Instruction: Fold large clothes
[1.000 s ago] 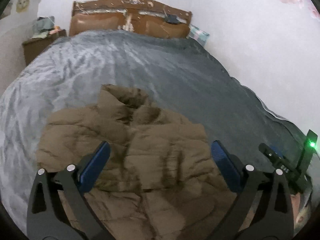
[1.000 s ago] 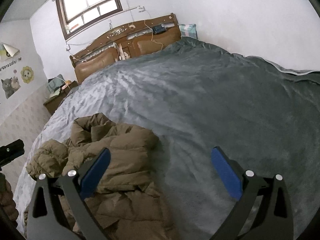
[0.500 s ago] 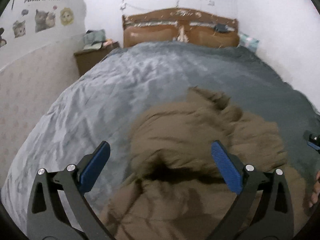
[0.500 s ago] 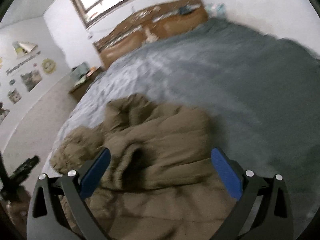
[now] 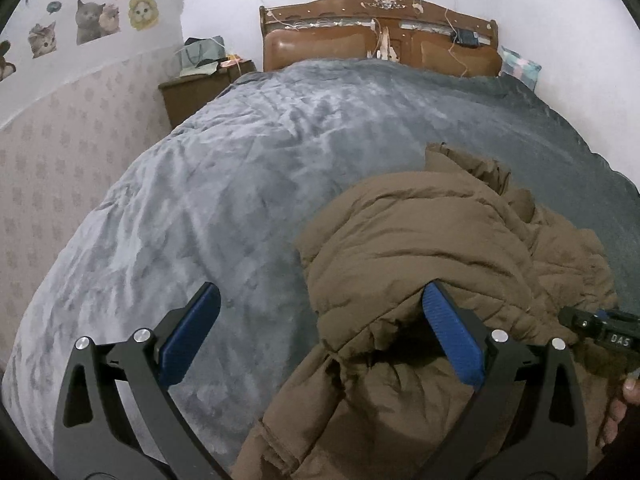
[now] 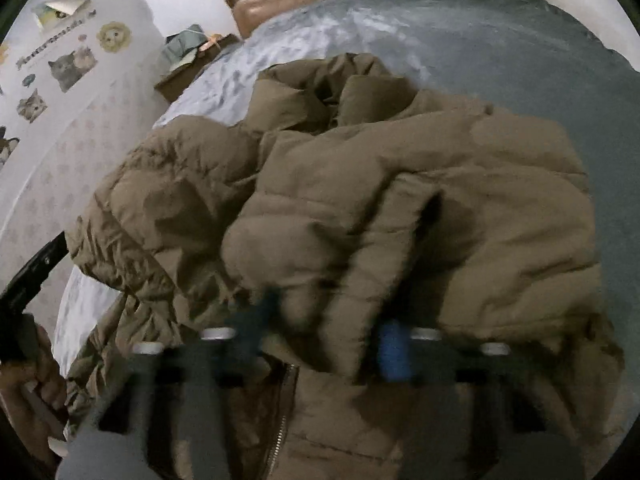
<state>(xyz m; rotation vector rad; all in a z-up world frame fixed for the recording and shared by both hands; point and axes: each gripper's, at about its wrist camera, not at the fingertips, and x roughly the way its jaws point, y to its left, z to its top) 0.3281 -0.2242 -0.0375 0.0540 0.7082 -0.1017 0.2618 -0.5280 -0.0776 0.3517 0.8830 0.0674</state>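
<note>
bed: big one with a grey fuzzy blanket over the whole thing, wooden headboard at the far end against the wall

jacket: brown puffy jacket, all bunched up on the blanket at the near side of the bed, collar end pointing toward the headboard. Zipper shows at the near edge in the right wrist view

nightstand: small wooden nightstand by the far left corner of the bed, some stuff piled on top

wall: cat stickers on the left wall

left gripper: left gripper has its fingers spread wide. The right-side finger sits against a fold of the jacket, the other is over bare blanket, nothing pinched

right gripper: right gripper is super blurry, fingers are closing with a ridge of jacket fabric between them. Can't tell if the pads are actually squeezing it

hand: a bit of a hand at the lower left of the right wrist view, wrapped round a black handle
</note>
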